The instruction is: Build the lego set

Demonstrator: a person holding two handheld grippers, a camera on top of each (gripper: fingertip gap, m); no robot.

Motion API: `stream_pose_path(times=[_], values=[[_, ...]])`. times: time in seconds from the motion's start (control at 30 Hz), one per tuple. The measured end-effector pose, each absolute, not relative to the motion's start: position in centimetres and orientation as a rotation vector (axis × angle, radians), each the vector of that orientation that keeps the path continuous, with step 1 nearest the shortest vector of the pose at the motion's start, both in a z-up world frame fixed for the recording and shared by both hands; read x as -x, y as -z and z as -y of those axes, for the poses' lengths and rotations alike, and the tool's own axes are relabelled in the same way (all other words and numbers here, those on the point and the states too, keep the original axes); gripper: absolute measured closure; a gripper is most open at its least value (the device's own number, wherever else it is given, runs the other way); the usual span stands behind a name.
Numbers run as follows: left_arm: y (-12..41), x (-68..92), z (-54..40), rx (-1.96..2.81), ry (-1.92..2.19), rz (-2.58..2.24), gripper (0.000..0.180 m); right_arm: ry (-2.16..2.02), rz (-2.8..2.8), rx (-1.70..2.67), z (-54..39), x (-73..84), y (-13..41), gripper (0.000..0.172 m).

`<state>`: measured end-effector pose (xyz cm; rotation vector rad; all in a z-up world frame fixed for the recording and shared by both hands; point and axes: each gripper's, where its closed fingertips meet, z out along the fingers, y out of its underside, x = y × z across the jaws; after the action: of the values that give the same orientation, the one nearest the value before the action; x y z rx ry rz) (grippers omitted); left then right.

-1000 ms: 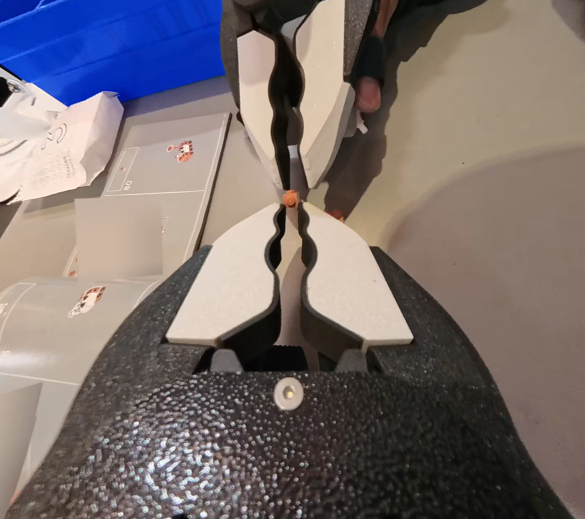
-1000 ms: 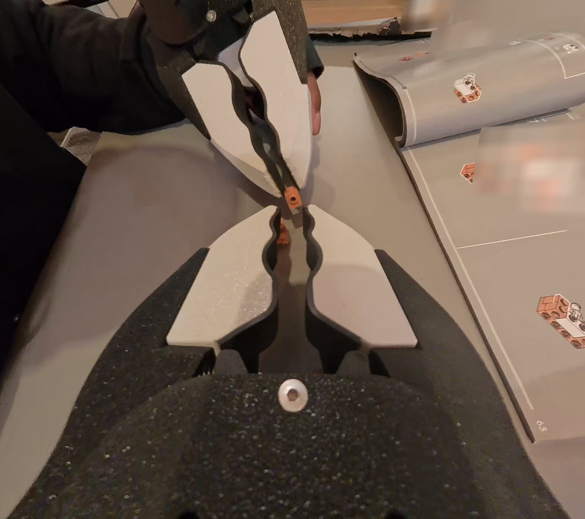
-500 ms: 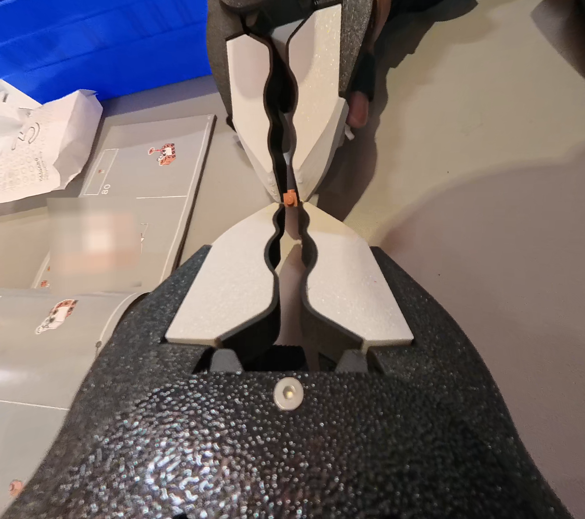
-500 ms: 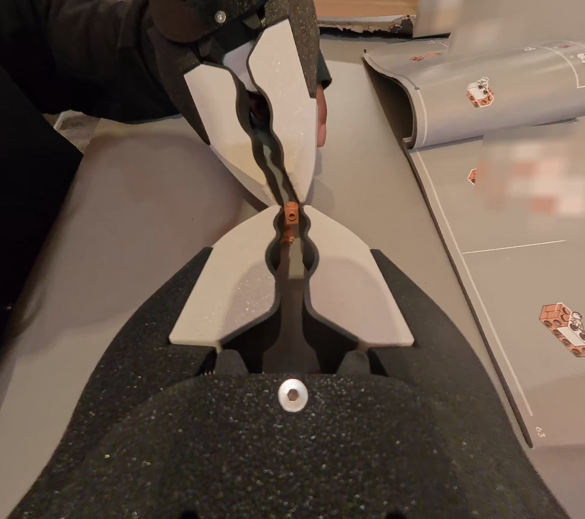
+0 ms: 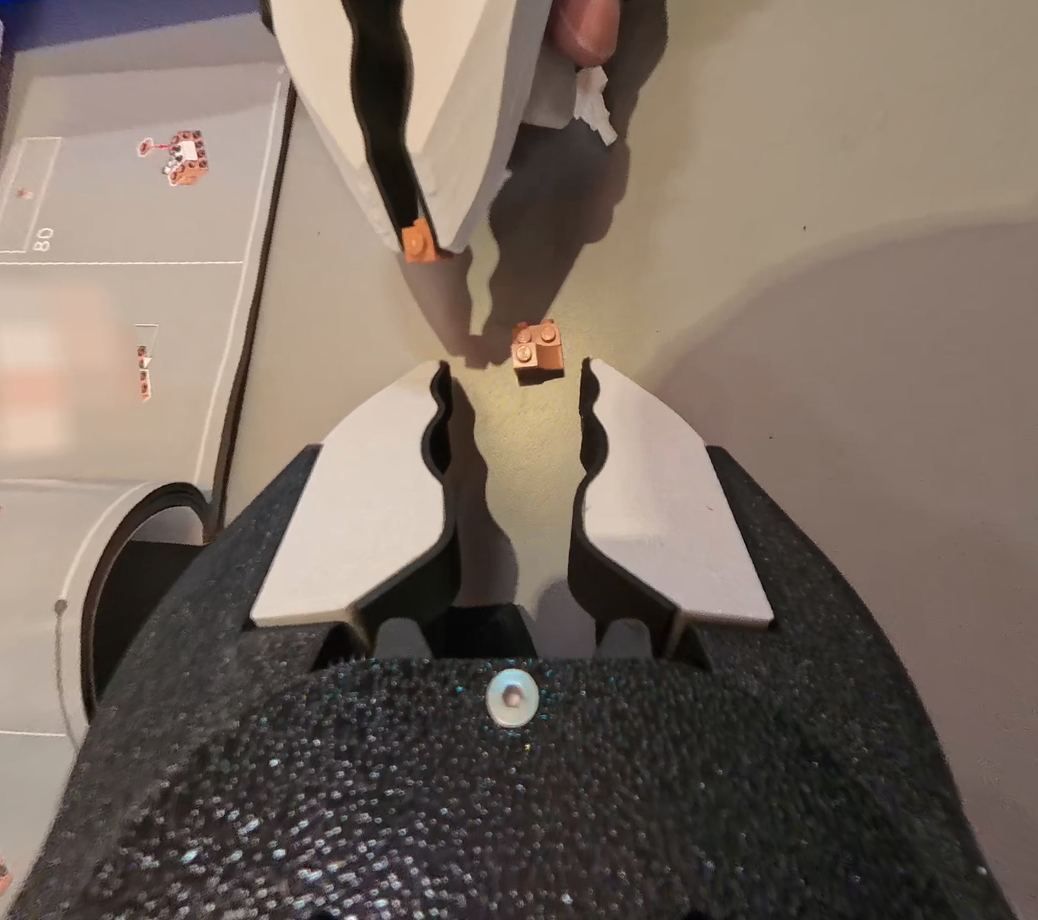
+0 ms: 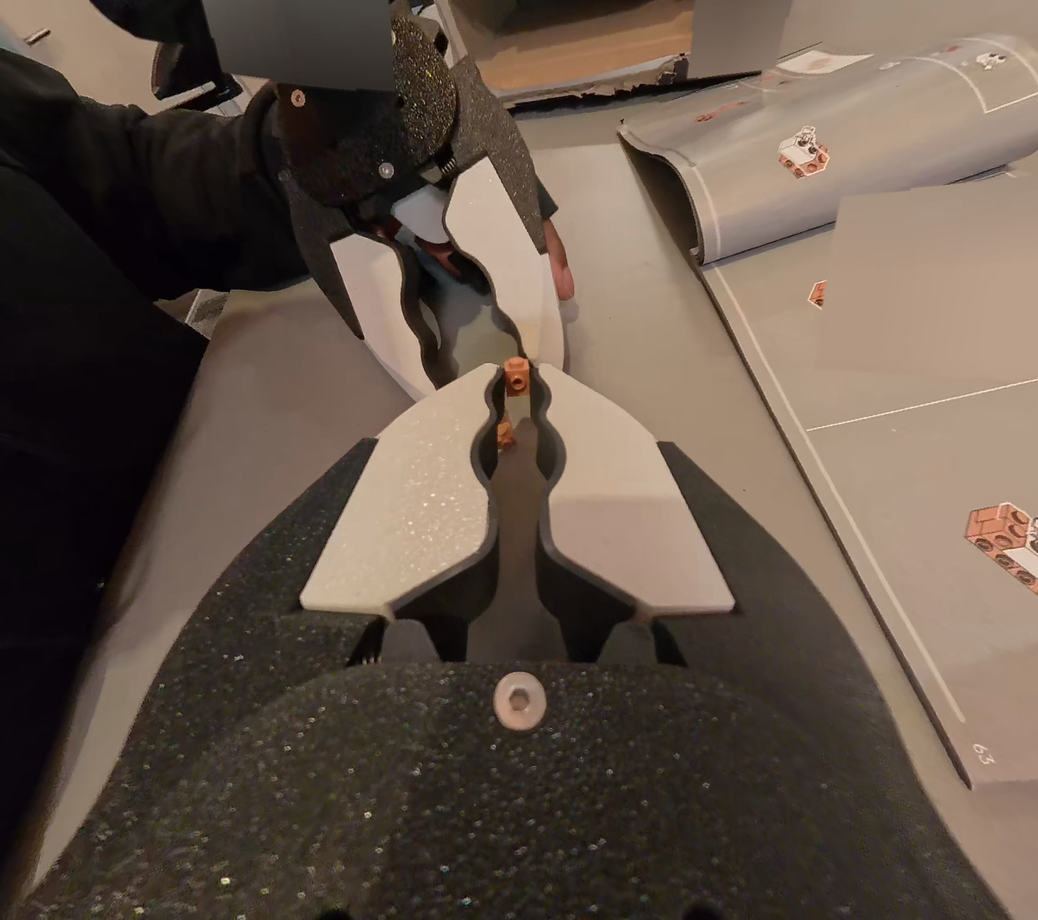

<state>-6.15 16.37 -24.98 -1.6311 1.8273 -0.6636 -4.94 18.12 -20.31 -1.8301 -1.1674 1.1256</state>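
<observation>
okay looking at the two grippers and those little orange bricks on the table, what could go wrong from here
1. The right gripper pinches a tiny orange brick only at the very tips of its jaws; a small twist might pop it out.
2. The left gripper is open, with the loose brick cluster just beyond its tips and off-centre, so closing could nudge it away.
3. The grippers sit close together and might bump.

Each camera rides on its own gripper, looking forward along the fingers point(image 5: 382, 472) and steeply down at the grey table point(image 5: 814, 275), very near. The two views face each other, sharing the table patch between them.
</observation>
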Motion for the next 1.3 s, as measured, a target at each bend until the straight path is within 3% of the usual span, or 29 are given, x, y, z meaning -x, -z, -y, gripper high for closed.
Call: stream_pose_path(times=[0.3, 0.47, 0.63, 1.3], values=[[24.9, 5.7, -16.1, 1.628, 0.666, -1.827, 0.146, -1.076, 1.234, 1.813, -17.6, 5.2, 20.6, 0.164], [25.0, 5.6, -15.7, 1.614, 0.673, -1.846, 0.163, -0.967, 1.323, 1.777, -17.0, 5.5, 21.1, 0.164], [25.0, 5.6, -15.7, 1.614, 0.678, -1.846, 0.163, -0.9, 1.392, 1.754, -16.5, 5.7, 21.6, 0.163], [21.6, 4.8, -16.9, 1.54, 0.853, -1.605, 0.165, -1.271, 1.137, 1.717, -17.7, 4.6, 18.5, 0.164]])
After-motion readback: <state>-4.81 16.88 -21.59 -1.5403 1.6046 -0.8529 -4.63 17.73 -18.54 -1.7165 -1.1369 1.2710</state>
